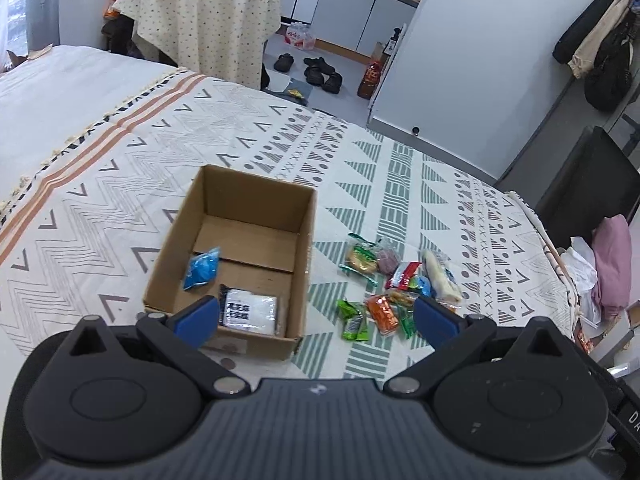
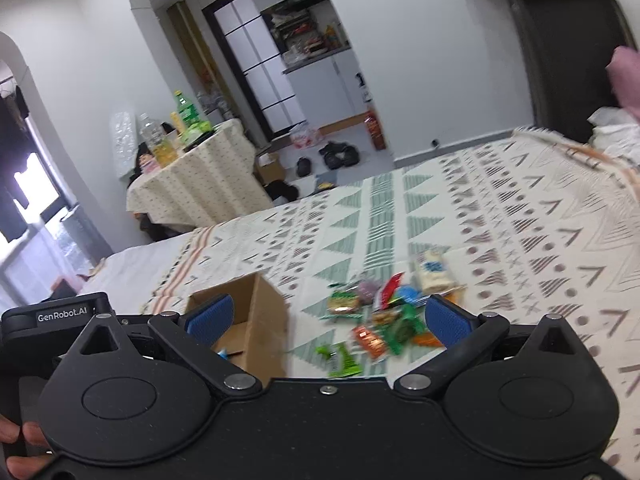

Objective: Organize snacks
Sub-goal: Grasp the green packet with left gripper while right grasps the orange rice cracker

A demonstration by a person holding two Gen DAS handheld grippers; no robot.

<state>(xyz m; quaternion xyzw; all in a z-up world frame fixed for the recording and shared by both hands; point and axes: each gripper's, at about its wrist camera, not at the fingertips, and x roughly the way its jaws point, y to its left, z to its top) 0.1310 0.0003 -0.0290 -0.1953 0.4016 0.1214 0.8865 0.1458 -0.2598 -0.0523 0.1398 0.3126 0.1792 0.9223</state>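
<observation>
Snack pile [image 1: 394, 288] lies loose on the bed's patterned cover [image 1: 120, 184], just right of an open cardboard box [image 1: 240, 256]; box and pile sit apart with a strip of cover between. Pile includes a green packet [image 1: 352, 320] nearest the camera, an orange packet [image 1: 382, 313] beside it, a red packet [image 1: 404, 274], a yellow-green biscuit pack [image 1: 360, 260] at the far left edge, and a long pale wrapped roll [image 1: 440, 276] on the right side. Inside the box: blue packet [image 1: 202, 268] against the left wall, white packet with black print [image 1: 250, 310] flat on the floor at the near wall. Left hand-held gripper [image 1: 316, 318] is spread wide, nothing between its blue pads [image 1: 198, 320], poised above the box's near right corner. Right hand-held gripper [image 2: 328, 324] is also spread wide and empty, in front of the pile; that view is motion-blurred, box [image 2: 256, 320] at its left pad. Beyond the bed: round tabletop with dotted cloth [image 1: 208, 20] carrying bottles, shoes [image 1: 316, 70] on the floor.
</observation>
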